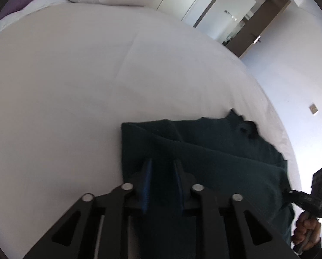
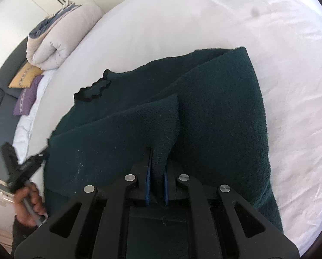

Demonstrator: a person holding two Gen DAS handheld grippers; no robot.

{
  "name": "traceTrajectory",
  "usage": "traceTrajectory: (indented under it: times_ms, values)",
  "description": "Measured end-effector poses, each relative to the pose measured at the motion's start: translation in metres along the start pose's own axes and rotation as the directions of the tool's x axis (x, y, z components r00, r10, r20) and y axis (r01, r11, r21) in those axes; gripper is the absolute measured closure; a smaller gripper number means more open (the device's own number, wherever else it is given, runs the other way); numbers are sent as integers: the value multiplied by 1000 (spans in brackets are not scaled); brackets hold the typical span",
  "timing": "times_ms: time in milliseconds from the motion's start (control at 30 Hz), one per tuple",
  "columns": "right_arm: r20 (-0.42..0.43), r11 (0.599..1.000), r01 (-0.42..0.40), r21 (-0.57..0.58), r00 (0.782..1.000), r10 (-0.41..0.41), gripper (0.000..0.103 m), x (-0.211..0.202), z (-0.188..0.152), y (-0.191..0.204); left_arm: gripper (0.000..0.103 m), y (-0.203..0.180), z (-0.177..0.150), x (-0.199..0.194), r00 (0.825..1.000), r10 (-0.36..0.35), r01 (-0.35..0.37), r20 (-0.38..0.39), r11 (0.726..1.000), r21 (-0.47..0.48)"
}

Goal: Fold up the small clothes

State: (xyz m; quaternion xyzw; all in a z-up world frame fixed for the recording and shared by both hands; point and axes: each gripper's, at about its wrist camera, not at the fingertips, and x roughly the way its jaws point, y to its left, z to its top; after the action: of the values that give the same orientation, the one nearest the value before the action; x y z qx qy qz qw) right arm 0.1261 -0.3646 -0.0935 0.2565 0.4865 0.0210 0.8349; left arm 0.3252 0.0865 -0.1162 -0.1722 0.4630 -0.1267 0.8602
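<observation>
Left wrist view was pretty blurry low down, so where the left gripper (image 1: 162,164) met the cloth was hard to read: dark fabric filled the narrow gap between its blue pads (image 1: 147,179), but I couldn't tell if they were actually pinching it or just parked over it. The garment's near edge was cut off under the gripper frame in both views, and the hand (image 1: 306,231) on the other tool only peeked in at the lower right corner.

The sweater (image 2: 214,108) was a dark green fuzzy knit with a black frilly collar (image 2: 94,90), lying on the white bed sheet (image 2: 204,17), near the edge of the bed. It was partly folded, with a long flap laid lengthwise over the body and one thick rounded fold along the far side.

The right gripper (image 2: 157,151) was clamped nearly closed on a raised pinch of that knit, with the cloth bunched up between its blue pads. A rolled duvet (image 2: 53,45) plus a yellow pillow (image 2: 27,75) and a purple pillow (image 2: 26,99) sat way off at the head of the bed.
</observation>
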Motion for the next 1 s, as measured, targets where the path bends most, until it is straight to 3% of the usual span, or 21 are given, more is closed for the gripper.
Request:
traceTrajectory:
  times_ms: [200,267,367,433,467,567,700,733,767,833,1000]
  values:
    - [19,999,-29,22,999,29,96,1,-3,-3,84,-3,-1,-4,1000,-3,3,10,1000,26]
    - [24,998,-50,44,999,49,95,-1,-5,-5,79,-5,-11,-15,1000,10,-11,19,999,43]
    - [38,996,-72,57,997,70,93,-5,-10,-7,52,-20,-37,-39,999,43,-46,33,994,101]
    - [57,996,-74,50,996,72,93,-11,-17,-8,22,-38,-63,-48,994,111,-114,22,975,193]
    - [61,996,-74,48,996,71,91,-14,-20,-9,19,-40,-71,-49,992,129,-129,14,968,214]
    - [63,997,-58,49,997,55,87,-29,-31,-15,19,-36,-97,-69,988,152,-150,11,960,237]
    - [116,996,-25,83,993,15,73,-74,-50,-33,19,-20,-121,-126,994,102,-105,29,987,123]
    - [136,995,-26,94,991,13,63,-88,-57,-39,19,-18,-131,-143,994,103,-107,40,988,114]
    - [165,993,-32,110,986,14,46,-107,-68,-47,19,-16,-141,-158,994,105,-109,41,989,104]
    - [227,990,-37,136,974,5,36,-141,-93,-61,19,-8,-160,-179,994,105,-107,20,991,77]
    - [220,989,-45,143,975,13,36,-190,-158,-91,19,6,-211,-204,996,55,-55,-72,998,4]
